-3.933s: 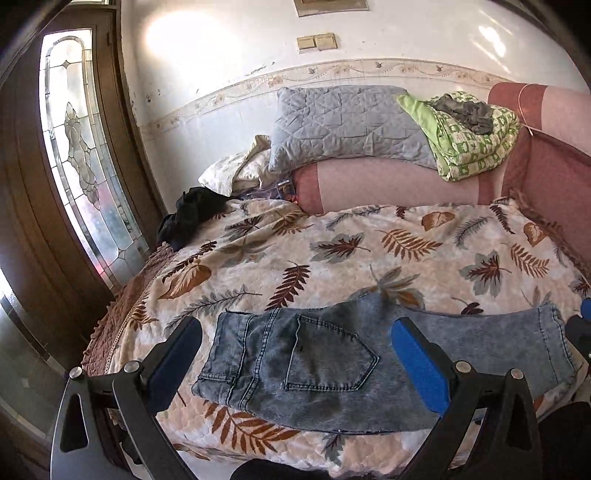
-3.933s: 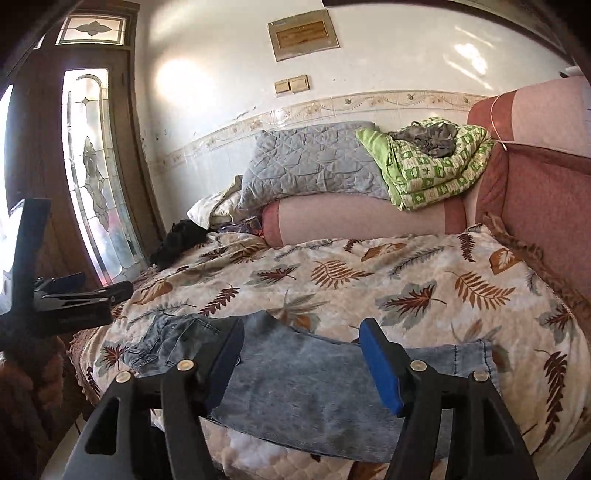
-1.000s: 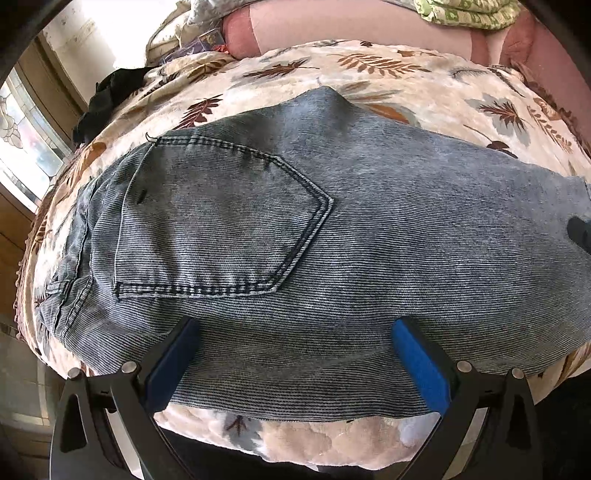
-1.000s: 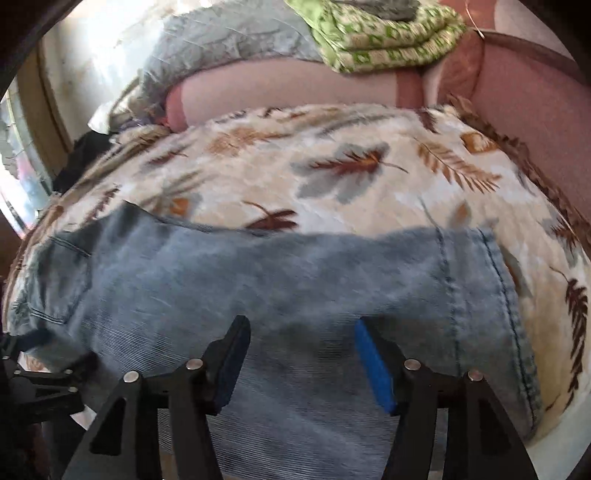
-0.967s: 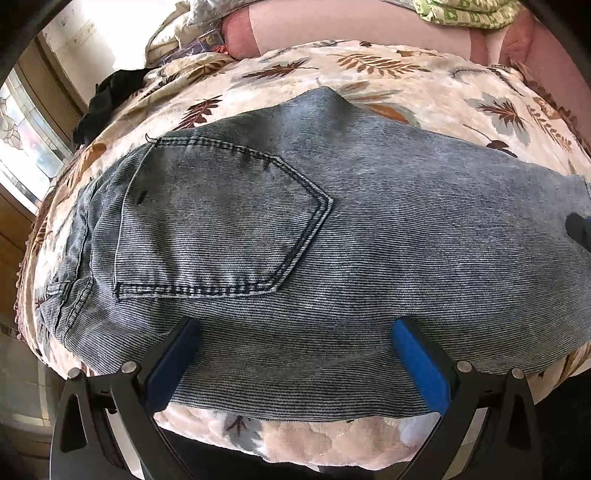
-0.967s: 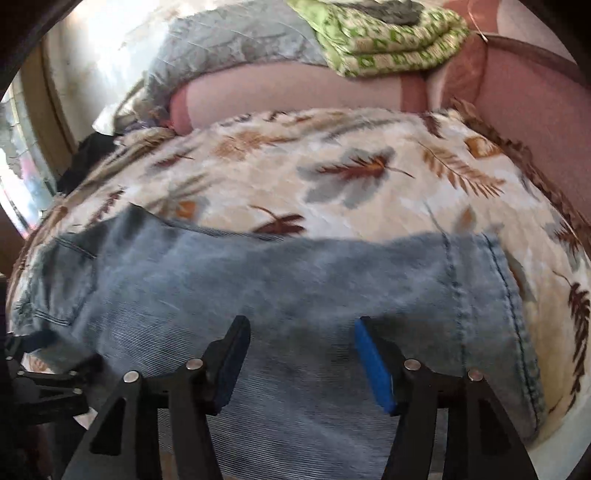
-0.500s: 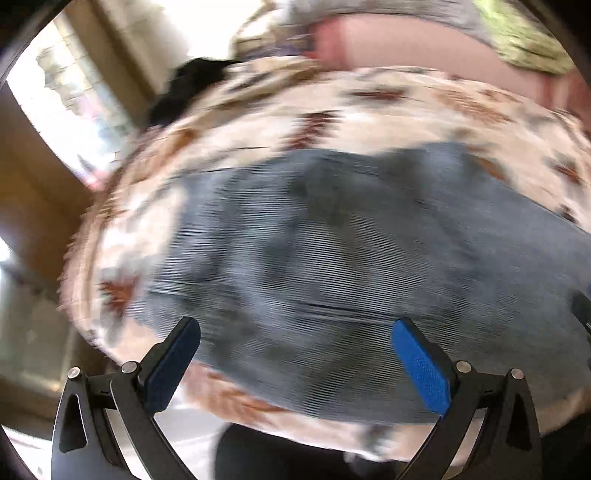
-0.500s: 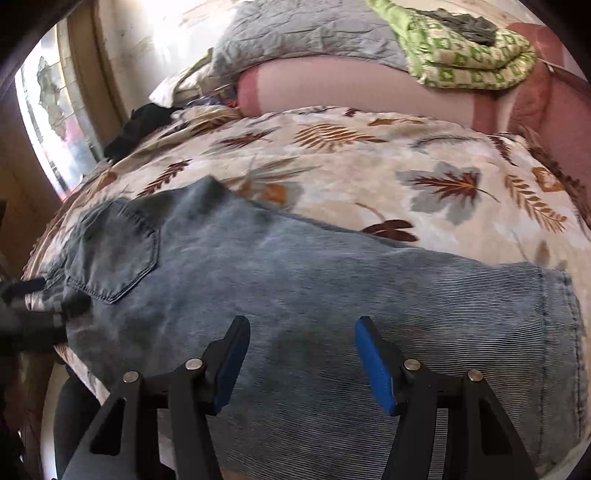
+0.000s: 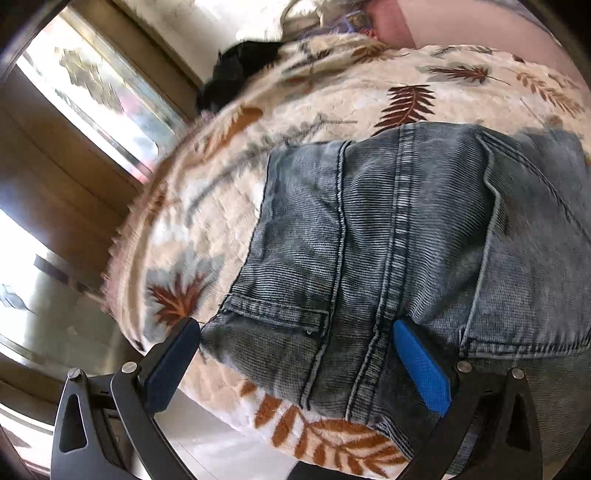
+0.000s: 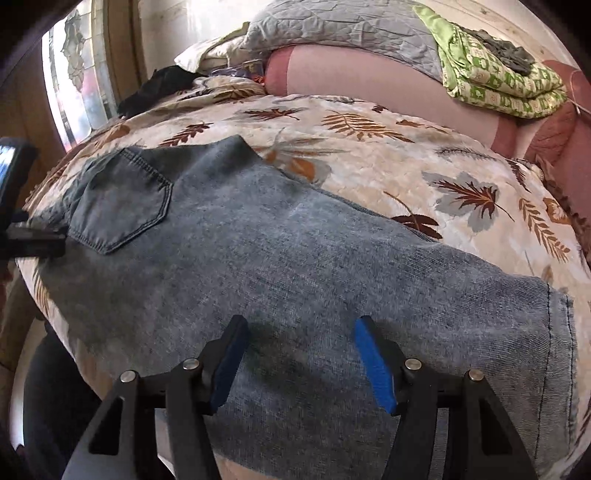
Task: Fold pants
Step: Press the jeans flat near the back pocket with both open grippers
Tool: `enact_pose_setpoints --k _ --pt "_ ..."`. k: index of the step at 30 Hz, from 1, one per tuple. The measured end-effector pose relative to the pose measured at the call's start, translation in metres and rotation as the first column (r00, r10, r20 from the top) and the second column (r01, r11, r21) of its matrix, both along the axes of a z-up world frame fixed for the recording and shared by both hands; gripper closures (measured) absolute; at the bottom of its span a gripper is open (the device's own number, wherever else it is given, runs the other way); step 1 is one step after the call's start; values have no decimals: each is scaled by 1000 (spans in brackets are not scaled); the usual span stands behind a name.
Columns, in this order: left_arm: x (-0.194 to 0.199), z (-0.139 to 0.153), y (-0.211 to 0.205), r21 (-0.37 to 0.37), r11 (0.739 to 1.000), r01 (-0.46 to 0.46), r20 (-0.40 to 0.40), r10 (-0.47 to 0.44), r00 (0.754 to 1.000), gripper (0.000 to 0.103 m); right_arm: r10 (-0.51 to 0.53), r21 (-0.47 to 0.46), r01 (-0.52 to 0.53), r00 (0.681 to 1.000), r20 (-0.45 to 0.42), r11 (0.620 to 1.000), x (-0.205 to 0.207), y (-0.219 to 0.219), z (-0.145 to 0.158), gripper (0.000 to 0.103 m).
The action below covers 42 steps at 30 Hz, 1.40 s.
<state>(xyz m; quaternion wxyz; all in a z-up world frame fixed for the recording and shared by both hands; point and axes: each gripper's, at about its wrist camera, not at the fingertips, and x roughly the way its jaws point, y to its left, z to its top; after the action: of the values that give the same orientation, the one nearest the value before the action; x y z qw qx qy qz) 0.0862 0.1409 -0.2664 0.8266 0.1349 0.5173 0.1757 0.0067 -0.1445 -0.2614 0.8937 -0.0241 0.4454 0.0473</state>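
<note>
Grey-blue jeans (image 10: 280, 258) lie flat, doubled lengthwise, across a leaf-print bed cover (image 10: 369, 155), back pocket (image 10: 122, 206) up and hem at the right. My left gripper (image 9: 299, 347) hangs open over the waistband end (image 9: 280, 314); its blue pads (image 9: 421, 365) straddle the waist corner without pressing it. In the right wrist view the left gripper (image 10: 33, 240) shows at the left edge by the pocket. My right gripper (image 10: 301, 354) is open above the middle of the legs, near the front edge, with only flat denim under it.
A black garment (image 9: 240, 70) lies at the bed's far left corner. A grey pillow (image 10: 343, 29) and a folded green blanket (image 10: 495, 77) rest on a pink bolster (image 10: 369, 77) at the back. A stained-glass door (image 9: 99, 92) stands left of the bed. The bed's edge runs just below both grippers.
My left gripper has slid left along the jeans from the pocket area to the waistband end and rolled. My right gripper has swung left, from near the hem toward the middle of the legs.
</note>
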Motion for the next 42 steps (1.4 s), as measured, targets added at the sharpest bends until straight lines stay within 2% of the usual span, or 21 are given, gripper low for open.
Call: enact_pose_setpoints --k 3,7,10,15,19,21,24,26,28,31,35,39,42 --pt "10 -3 17 -98 994 -40 -32 37 999 0 13 -3 -13 1000 -4 1000 -5 1 1 39" --pt "5 -1 12 -76 997 -33 -24 32 999 0 4 22 -5 1000 19 1000 -7 -4 8 39" --pt "-5 12 3 -67 996 -60 -22 59 998 0 -19 29 18 999 51 999 -7 -8 12 39" --pt "-21 36 -43 -108 989 97 30 -94 995 0 -26 28 25 999 33 999 -1 -8 8 39" --pt "-25 37 -79 -128 973 194 47 -189 981 0 -43 9 43 999 -2 999 4 -7 1 36" --pt "-24 26 -98 -96 968 232 16 -232 973 0 -44 17 44 999 -6 999 4 -9 0 35" --pt "-21 -2 -110 -50 969 243 -63 -246 967 0 -43 16 43 999 -3 999 3 -10 -1 33" --pt "-22 -7 -107 -76 966 249 -28 -252 967 0 -40 6 40 999 -1 999 3 -8 -3 30" --pt "-20 -8 -96 -164 966 199 -36 -208 978 0 -40 0 40 999 0 999 3 -7 -3 27" --pt "-13 -9 -89 -218 957 193 -67 -212 975 0 -42 1 42 999 1 999 5 -5 -5 22" --pt "-8 -10 -88 -213 956 201 -78 -222 972 0 -49 -14 49 999 0 999 5 -1 -5 17" --pt "-13 -11 -98 -166 964 209 -47 -220 974 0 -64 -8 64 998 2 998 2 -2 -6 12" --pt "-21 -10 -105 -154 967 201 -31 -208 978 0 -52 32 52 999 -17 998 1 -4 -7 0"
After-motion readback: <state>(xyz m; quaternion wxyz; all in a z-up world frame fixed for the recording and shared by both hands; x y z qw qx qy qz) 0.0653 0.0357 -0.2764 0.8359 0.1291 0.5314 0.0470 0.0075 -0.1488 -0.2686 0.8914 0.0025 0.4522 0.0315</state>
